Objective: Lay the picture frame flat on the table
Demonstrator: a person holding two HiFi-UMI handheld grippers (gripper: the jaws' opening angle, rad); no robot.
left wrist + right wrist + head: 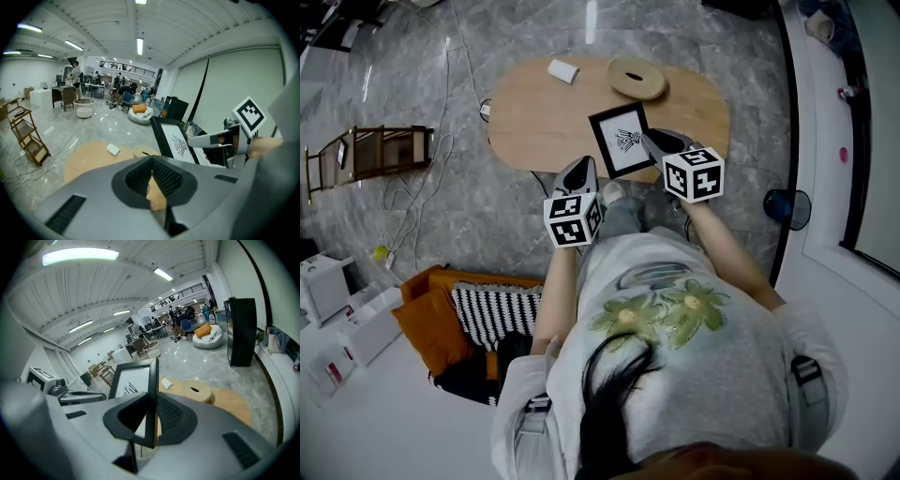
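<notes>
A black picture frame [621, 141] with a white print stands upright over the near edge of the oval wooden table [534, 112]. My right gripper [650, 140] is shut on the frame's right edge, which runs between its jaws [151, 418]. The print [133, 380] faces left in the right gripper view. My left gripper [583, 166] hangs just left of and nearer than the frame, its jaws shut on nothing [151, 165]. In the left gripper view the frame [174, 142] stands to the right with the right gripper [206, 139] on it.
A small white block [563, 70] and a round wooden disc with a slot [637, 78] lie at the table's far side. A wooden rack [375, 150] and loose cables lie on the floor at the left. An orange sofa with a striped cushion [492, 314] is behind me.
</notes>
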